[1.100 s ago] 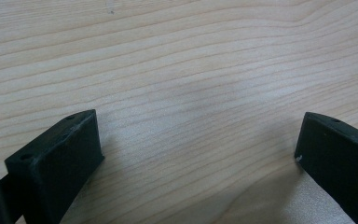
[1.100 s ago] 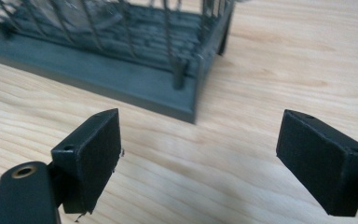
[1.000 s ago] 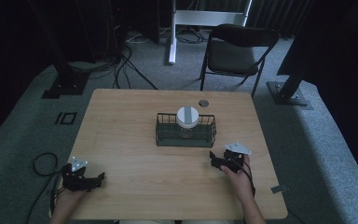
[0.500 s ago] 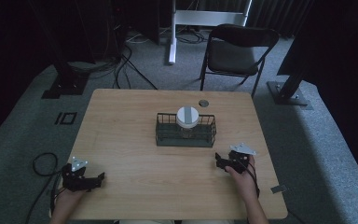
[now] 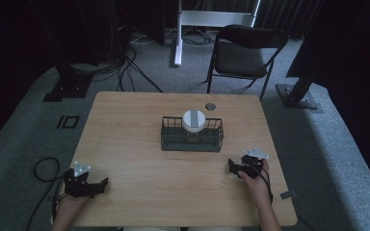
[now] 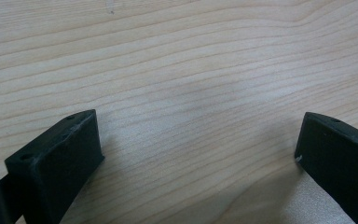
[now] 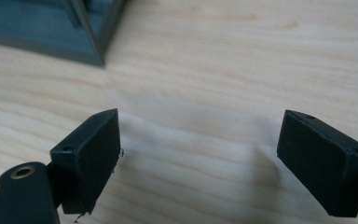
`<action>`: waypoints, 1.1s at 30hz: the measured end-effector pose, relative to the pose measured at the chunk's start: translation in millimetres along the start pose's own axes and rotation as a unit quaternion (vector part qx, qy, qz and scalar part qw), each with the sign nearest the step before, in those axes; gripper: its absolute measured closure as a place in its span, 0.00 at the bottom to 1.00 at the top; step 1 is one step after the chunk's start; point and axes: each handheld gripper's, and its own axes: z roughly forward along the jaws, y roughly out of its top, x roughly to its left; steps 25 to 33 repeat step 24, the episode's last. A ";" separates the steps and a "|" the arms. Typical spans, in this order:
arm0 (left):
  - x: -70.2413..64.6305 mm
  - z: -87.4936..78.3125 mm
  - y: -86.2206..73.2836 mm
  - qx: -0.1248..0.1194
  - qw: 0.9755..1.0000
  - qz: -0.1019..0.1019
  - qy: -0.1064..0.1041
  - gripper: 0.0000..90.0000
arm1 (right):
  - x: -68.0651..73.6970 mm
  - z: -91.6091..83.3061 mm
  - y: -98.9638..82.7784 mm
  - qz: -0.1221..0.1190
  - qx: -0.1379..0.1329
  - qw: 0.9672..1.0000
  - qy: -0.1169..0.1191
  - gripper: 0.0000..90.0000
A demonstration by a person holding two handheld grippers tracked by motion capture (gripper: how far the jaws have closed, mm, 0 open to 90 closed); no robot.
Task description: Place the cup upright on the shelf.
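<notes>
Right gripper (image 5: pixel 234 166) at roughly four o'clock on the table (image 5: pixel 135 139), jaws spread wide over bare wood, nothing between them; sits nearer the table's right-hand edge and farther from the wire basket (image 5: pixel 191 140) than a second ago, so reads as backing off rather than closing in. Left gripper (image 5: pixel 96 185) low at about seven o'clock, likewise spread and empty, unmoved across the last second.

Wire basket near the centre of the table, a touch toward twelve o'clock; holds a jar with a white lid (image 5: pixel 193 120) standing upright inside (grey stripe across the lid); jar and basket in the same spot as before. Small dark round object (image 5: pixel 210 106) beyond the basket, toward twelve o'clock, apart from it. Black folding chair (image 5: pixel 243 53) past the far edge.

From the right gripper view, a corner of the basket (image 7: pixel 91 35) at about eleven o'clock, well apart from the jaws; from the left gripper view, plain wood grain between the black pads (image 6: pixel 70 149).

Likely meaning: jar set in the basket and released, hands returning to rest at the near edge; little or nothing left to do, judged from how things lie.
</notes>
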 end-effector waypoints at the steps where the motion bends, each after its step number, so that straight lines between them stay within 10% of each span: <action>1: 0.0 0.0 0.0 0.000 1.000 0.000 0.000 0.01 | -1.0 0.5 -0.4 -0.003 0.009 1.000 -0.003 0.14; 33: 0.0 0.0 0.0 0.000 1.000 0.000 0.000 0.01 | -7.0 1.6 -1.0 0.003 0.024 1.000 0.005 0.13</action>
